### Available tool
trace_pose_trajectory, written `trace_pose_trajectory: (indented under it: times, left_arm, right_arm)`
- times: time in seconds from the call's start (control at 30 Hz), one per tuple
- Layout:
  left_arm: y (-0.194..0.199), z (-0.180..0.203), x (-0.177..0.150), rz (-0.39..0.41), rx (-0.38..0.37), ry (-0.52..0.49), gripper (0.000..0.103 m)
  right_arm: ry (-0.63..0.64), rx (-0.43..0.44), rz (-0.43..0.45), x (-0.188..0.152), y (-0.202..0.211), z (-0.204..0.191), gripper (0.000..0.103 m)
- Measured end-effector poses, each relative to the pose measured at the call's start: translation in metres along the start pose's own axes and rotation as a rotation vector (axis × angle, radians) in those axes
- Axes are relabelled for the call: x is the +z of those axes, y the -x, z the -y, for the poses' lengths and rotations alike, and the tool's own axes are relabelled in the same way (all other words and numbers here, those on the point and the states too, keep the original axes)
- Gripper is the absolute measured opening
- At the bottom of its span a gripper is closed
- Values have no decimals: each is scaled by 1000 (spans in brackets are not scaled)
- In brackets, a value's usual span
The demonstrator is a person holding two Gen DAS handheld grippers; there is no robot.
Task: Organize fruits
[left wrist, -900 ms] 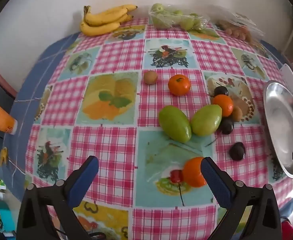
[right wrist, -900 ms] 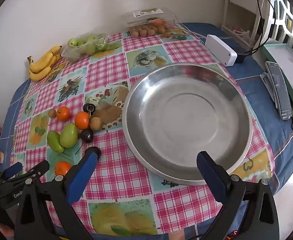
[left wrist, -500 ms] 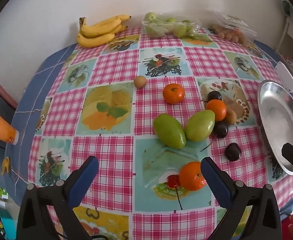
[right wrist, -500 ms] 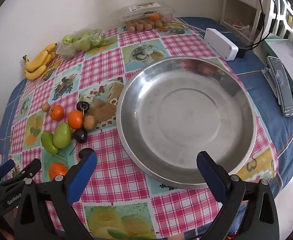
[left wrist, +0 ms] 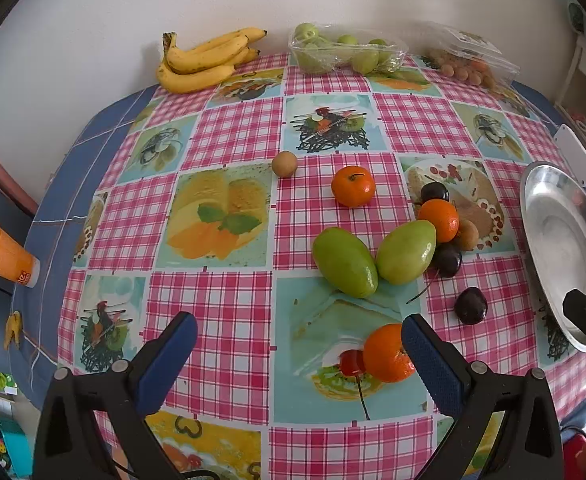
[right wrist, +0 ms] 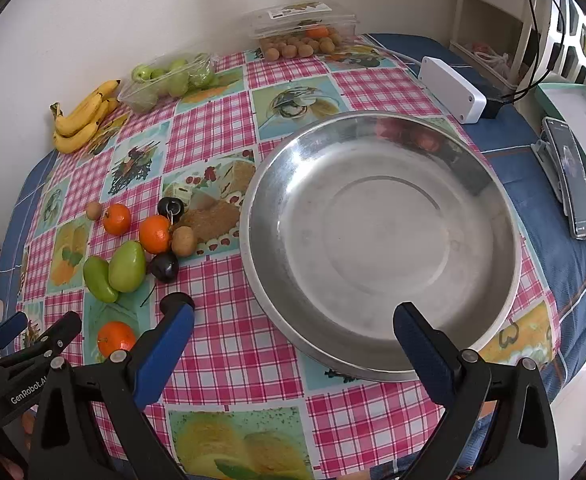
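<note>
Loose fruit lies on the checked tablecloth: two green mangoes (left wrist: 345,261) (left wrist: 407,251), three tangerines (left wrist: 353,186) (left wrist: 439,219) (left wrist: 387,354), dark plums (left wrist: 471,305) and a small brown fruit (left wrist: 284,164). My left gripper (left wrist: 297,340) hovers open above the near table edge, its right finger beside the nearest tangerine, nothing between the pads. An empty steel bowl (right wrist: 381,240) sits to the right. My right gripper (right wrist: 289,326) hangs open over the bowl's near rim. The same fruit cluster (right wrist: 141,248) shows left of the bowl.
At the back by the wall lie bananas (left wrist: 205,60), a clear tray of green fruit (left wrist: 345,54) and a clear box of small brown fruit (left wrist: 469,66). A white box (right wrist: 451,88), a phone (right wrist: 573,176) and an orange cup (left wrist: 5,256) sit near the table's edges.
Both grippers have drawn back and risen a little, so fruit and bowl sit lower in each view and more of the table shows. Nothing was picked up; jaws stay wide.
</note>
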State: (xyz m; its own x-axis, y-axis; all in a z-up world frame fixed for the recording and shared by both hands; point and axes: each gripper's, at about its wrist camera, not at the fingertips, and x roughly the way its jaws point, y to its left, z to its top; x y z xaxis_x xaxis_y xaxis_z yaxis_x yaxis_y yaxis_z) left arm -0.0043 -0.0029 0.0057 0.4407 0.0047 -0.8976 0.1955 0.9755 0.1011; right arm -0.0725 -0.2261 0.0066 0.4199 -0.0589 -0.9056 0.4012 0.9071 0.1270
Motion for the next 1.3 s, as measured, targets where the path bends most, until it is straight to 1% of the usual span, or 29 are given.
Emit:
trace_pose_trajectory:
  times: [1.3]
  left_arm:
    - [-5, -1, -1, -24, 3, 4, 103]
  right_arm:
    - [2, 6, -5, -1, -3, -1, 100]
